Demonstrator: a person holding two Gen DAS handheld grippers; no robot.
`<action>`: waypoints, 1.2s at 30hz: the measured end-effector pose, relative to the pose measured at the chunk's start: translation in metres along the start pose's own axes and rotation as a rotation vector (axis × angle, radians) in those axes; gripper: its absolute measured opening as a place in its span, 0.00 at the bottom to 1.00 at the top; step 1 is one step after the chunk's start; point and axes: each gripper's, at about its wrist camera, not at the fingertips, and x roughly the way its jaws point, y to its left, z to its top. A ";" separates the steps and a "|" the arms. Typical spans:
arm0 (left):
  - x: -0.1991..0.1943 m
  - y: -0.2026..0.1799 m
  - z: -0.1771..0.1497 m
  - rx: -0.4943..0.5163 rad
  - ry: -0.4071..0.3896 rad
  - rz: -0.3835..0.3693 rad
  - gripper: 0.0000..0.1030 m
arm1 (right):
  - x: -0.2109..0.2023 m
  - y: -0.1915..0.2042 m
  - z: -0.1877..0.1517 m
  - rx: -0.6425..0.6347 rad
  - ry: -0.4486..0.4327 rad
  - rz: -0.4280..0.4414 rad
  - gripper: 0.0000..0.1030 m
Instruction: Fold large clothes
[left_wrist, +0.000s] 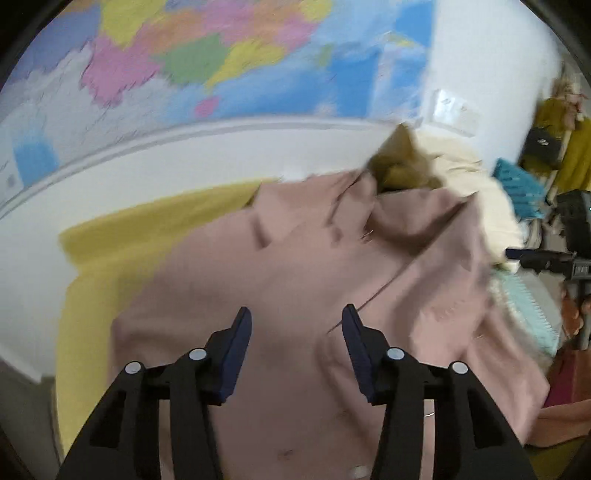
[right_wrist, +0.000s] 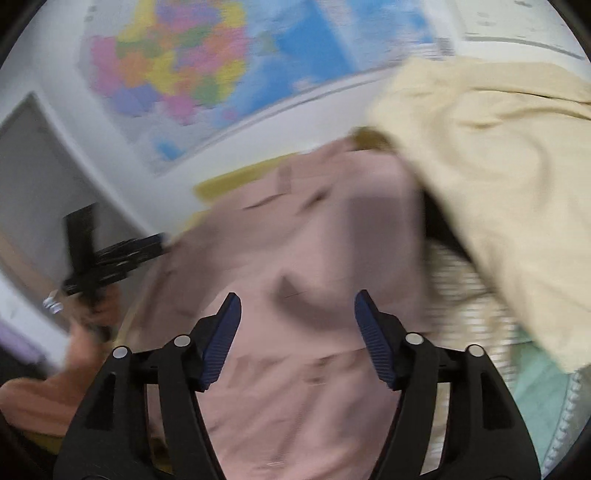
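Pink garment (left_wrist: 295, 280) lies spread under the left gripper (left_wrist: 296, 317) and right gripper (right_wrist: 297, 306), both parted, gripping nothing.

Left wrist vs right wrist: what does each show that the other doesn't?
Only the left wrist view shows the teal ribbed item, the wall socket plate and the right gripper from outside, at the frame's right edge.

Only the right wrist view shows the grey panel at left, the striped cloth and the left gripper from outside.

Both show the pink garment, the cream garment, the yellow sheet, the wall map, and open, empty jaws.
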 end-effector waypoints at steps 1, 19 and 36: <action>0.001 0.004 -0.009 -0.006 0.023 -0.017 0.57 | 0.001 -0.008 0.000 0.006 -0.007 -0.026 0.63; 0.064 -0.041 -0.026 0.172 0.137 -0.016 0.02 | 0.068 -0.070 0.036 0.007 0.030 -0.155 0.03; 0.073 -0.028 -0.047 0.261 0.246 -0.054 0.68 | 0.038 -0.064 0.015 0.005 0.012 -0.222 0.55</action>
